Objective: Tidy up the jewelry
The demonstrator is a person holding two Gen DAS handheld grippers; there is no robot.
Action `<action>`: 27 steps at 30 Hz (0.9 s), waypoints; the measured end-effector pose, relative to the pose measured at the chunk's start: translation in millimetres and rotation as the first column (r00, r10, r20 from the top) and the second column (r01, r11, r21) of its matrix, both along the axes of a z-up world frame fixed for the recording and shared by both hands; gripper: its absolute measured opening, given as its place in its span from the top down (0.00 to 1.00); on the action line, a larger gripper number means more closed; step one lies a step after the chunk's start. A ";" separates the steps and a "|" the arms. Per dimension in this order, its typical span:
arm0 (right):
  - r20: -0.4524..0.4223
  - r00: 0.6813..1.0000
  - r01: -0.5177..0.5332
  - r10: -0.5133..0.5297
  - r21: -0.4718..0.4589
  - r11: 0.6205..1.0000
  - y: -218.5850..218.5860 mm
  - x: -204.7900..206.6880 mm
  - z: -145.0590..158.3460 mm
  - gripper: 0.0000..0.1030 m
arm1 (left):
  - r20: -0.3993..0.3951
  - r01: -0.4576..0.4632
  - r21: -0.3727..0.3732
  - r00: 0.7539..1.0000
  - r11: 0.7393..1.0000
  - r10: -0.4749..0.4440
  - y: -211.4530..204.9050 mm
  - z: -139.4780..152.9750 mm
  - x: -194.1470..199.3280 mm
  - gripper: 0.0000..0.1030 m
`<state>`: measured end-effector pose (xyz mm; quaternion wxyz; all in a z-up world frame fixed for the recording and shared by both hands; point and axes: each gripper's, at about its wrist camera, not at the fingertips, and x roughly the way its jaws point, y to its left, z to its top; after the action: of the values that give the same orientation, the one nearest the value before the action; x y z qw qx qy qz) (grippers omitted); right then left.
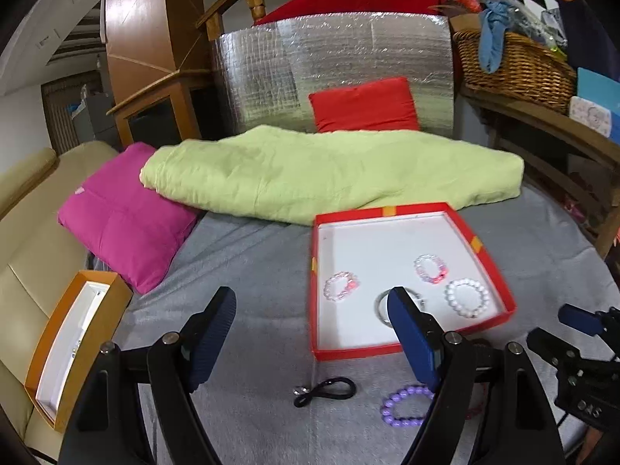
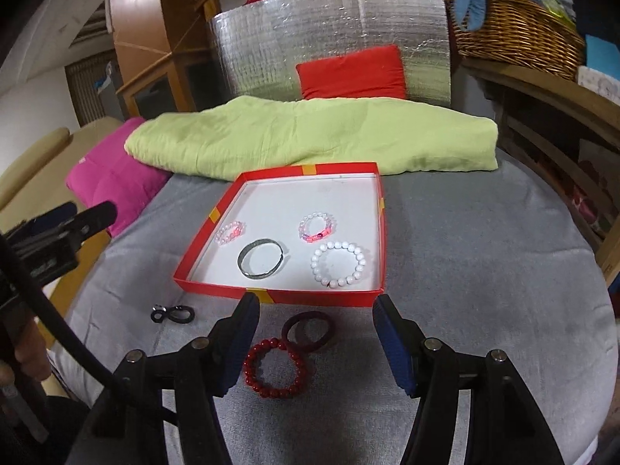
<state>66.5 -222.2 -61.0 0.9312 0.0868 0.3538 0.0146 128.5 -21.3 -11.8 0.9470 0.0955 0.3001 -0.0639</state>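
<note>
A shallow red box with a white floor lies on the grey bedcover. In it are a white bead bracelet, two pink bead bracelets and a silver bangle. My left gripper hovers open and empty before the box's near left corner. A black hair tie and a purple bead bracelet lie under it. My right gripper is open above a dark red hair tie and a red bead bracelet, touching neither.
An orange box with a white inside sits at the left edge by the beige sofa. A green quilt, a pink pillow and a red cushion lie behind the red box. A wicker basket stands on the wooden shelf at right.
</note>
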 end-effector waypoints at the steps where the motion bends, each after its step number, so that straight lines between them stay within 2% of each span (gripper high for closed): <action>1: -0.009 1.000 -0.005 0.005 -0.001 1.000 1.8 2.4 -2.1 0.37 | -0.006 -0.001 -0.007 1.000 1.000 0.001 2.2 -2.7 2.6 0.21; 8: -0.035 0.999 -0.007 0.006 -0.026 1.000 6.3 8.4 -11.7 0.37 | -0.019 -0.011 0.014 1.000 1.000 0.012 12.0 -18.7 9.1 0.21; 27: -0.082 0.996 -0.025 0.021 -0.052 0.998 21.5 17.2 -26.3 0.37 | -0.024 -0.021 0.042 0.999 0.999 0.022 27.1 -34.9 16.1 0.21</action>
<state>83.7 -200.7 -87.3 0.9178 0.0585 0.3926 0.0123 144.6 5.8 -46.7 0.9416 0.1114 0.3140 -0.0484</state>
